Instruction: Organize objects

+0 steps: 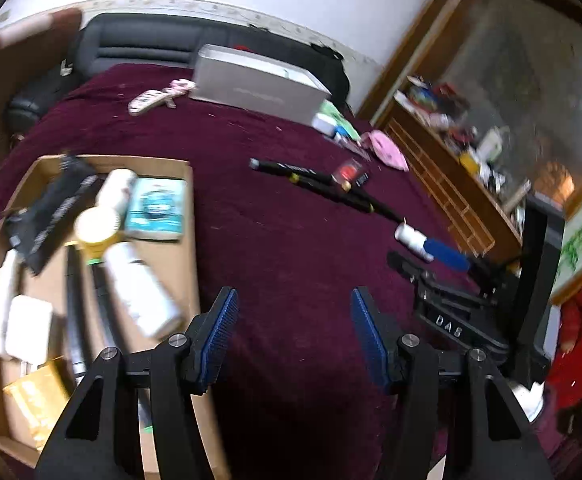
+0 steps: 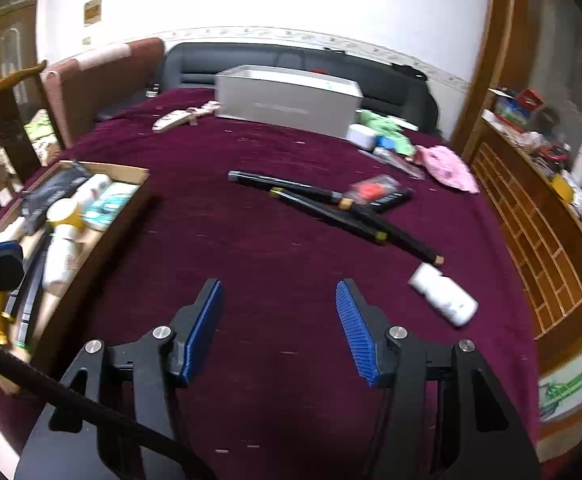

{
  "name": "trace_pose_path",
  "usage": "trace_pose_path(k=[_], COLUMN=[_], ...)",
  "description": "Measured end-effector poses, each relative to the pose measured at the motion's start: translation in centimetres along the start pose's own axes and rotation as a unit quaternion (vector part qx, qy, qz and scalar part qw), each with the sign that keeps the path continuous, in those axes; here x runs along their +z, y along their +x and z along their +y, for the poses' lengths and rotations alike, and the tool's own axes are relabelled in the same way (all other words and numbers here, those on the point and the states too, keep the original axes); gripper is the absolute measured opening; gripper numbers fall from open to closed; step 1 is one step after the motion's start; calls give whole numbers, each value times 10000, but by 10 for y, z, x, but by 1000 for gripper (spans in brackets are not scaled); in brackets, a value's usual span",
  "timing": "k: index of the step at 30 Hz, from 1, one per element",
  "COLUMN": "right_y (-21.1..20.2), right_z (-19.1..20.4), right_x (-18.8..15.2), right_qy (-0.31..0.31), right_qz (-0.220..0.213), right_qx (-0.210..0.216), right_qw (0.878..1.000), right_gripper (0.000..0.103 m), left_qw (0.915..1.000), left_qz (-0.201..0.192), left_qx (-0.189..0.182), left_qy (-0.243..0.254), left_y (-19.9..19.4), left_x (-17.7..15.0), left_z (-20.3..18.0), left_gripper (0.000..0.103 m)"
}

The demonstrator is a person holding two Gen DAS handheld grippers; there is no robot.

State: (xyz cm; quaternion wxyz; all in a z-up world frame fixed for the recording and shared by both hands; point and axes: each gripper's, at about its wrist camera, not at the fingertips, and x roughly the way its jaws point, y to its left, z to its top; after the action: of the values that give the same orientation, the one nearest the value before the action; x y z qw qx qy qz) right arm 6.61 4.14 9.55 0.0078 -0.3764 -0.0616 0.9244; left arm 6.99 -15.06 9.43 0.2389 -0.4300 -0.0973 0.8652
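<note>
A cardboard tray (image 1: pixel 187 240) on the left of the maroon table holds white bottles, a teal box, a black pouch and black sticks; it also shows in the right wrist view (image 2: pixel 131 178). Loose on the cloth lie long black sticks (image 2: pixel 331 216), a red-and-black packet (image 2: pixel 379 194) and a white bottle (image 2: pixel 443 294). My left gripper (image 1: pixel 295 304) is open and empty just right of the tray. My right gripper (image 2: pixel 279 296) is open and empty, left of the white bottle. In the left wrist view the right gripper (image 1: pixel 451 308) sits by the white bottle (image 1: pixel 411 240).
A grey box (image 2: pixel 287 100) stands at the back with a pink-white item (image 2: pixel 179 118) to its left. A white case, green cloth and pink cloth (image 2: pixel 447 168) lie back right. A wooden shelf (image 2: pixel 531 216) runs along the right; sofa behind.
</note>
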Motion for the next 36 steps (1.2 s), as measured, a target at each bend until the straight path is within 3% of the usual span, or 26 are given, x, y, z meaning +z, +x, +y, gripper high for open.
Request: trace_pose_path(k=[8, 12, 15, 19, 21, 23, 26, 29, 32, 34, 36], right_y=[11, 21, 37, 64, 80, 100, 131, 167, 195, 196, 192], right_z=[-43, -87, -135, -171, -173, -172, -178, -184, -179, -160, -135], right_x=[-4, 7, 19, 32, 40, 50, 65, 71, 69, 69, 67], right_qy=[158, 740, 1563, 2227, 2281, 2351, 2486, 2732, 3058, 2948, 2820], right_qz=[163, 346, 555, 587, 653, 743, 853, 1171, 1554, 1655, 1837], right_qx=[-139, 216, 720, 1484, 1676, 1838, 1678, 1587, 2067, 2363, 2971], right_qw=[9996, 9964, 9835, 9617, 9569, 9515, 9501, 9415, 9163, 9110, 8936], right_gripper=[58, 58, 58, 59, 59, 59, 59, 59, 59, 61, 61], left_qw=[9977, 9960, 9936, 9936, 9943, 9967, 9959, 9943, 9957, 9971, 9982], left_qz=[601, 629, 628, 582, 538, 410, 354, 437, 397, 348, 278], left_qx=[71, 385, 711, 743, 666, 455, 345, 380, 242, 60, -185], left_qy=[310, 513, 606, 613, 632, 537, 759, 897, 801, 671, 493], left_y=[66, 97, 116, 127, 128, 127, 130, 134, 131, 131, 128], left_x=[0, 1, -1, -5, -6, -9, -13, -13, -13, -11, -9], left_z=[-42, -50, -48, -45, -46, -45, -52, -58, -54, -49, -42], left_gripper=[52, 52, 52, 54, 63, 82, 101, 101, 101, 101, 101])
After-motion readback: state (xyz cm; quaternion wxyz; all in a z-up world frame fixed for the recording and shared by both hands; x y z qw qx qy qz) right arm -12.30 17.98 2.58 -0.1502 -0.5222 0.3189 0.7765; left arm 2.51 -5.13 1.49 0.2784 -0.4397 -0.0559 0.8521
